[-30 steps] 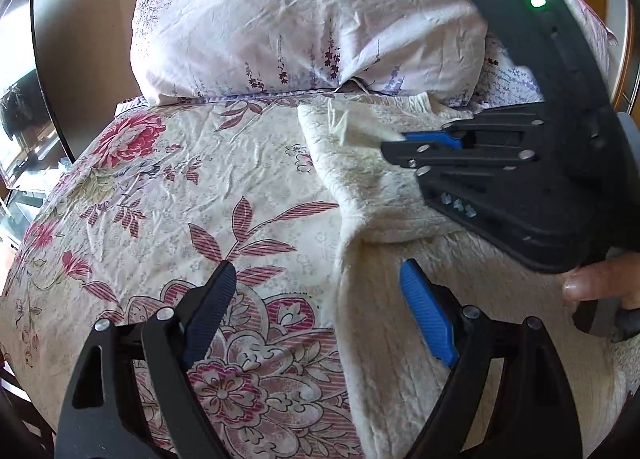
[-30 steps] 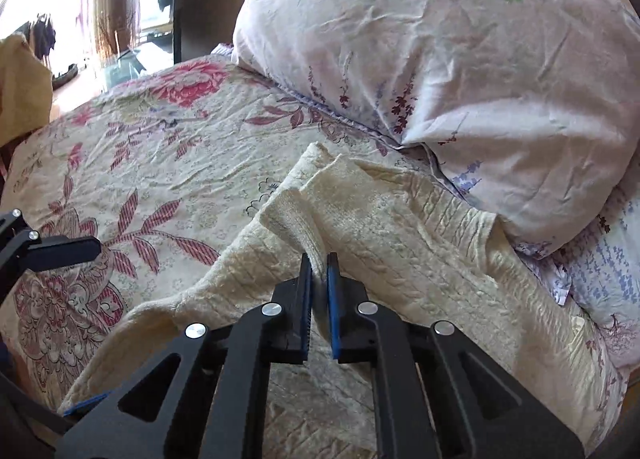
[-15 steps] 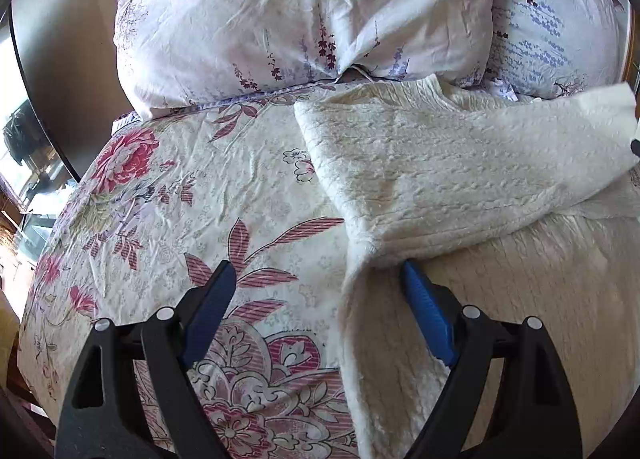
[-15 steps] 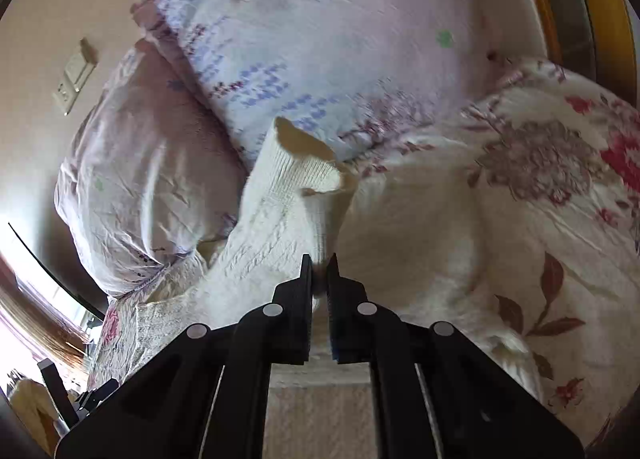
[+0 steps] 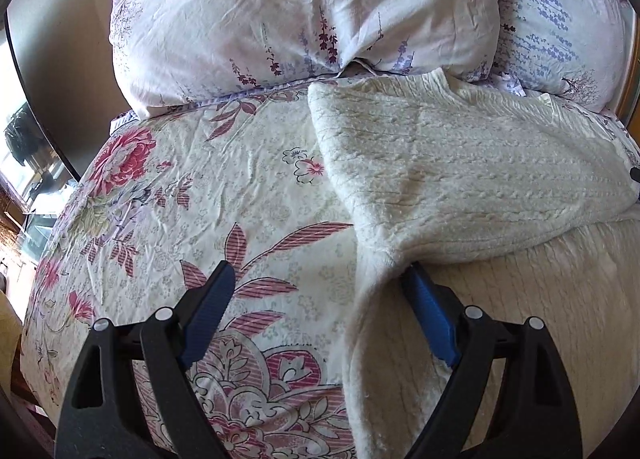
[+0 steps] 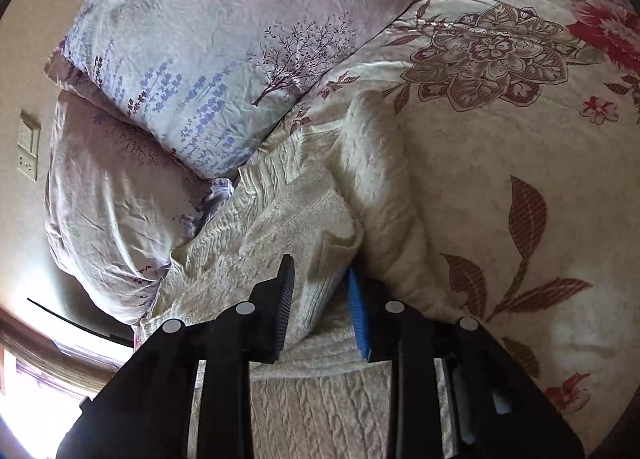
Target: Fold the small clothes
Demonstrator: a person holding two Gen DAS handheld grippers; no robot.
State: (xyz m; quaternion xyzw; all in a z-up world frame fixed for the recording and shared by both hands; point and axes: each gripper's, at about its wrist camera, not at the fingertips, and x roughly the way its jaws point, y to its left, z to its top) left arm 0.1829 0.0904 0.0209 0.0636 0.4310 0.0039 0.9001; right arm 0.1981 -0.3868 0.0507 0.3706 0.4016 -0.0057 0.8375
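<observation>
Sweater (image 6: 304, 227) between parted right gripper (image 6: 320, 291)

The floral bedspread (image 5: 208, 195) lies bare and flat to the left of the cream sweater (image 5: 460, 179), giving open passage there. Two pillows (image 5: 304, 11) block the head of the bed, touching the sweater's far edge. In the right wrist view, bare bedspread (image 6: 520, 163) lies right of the folded sleeve (image 6: 376, 163).

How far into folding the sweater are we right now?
Done: one sleeve of the cream sweater lies folded across the body. In hand: the right tool, jaws part open, has sleeve cloth between them; the left tool is wide open at the folded edge. Left: remaining folds; other sleeve not clearly seen.
</observation>
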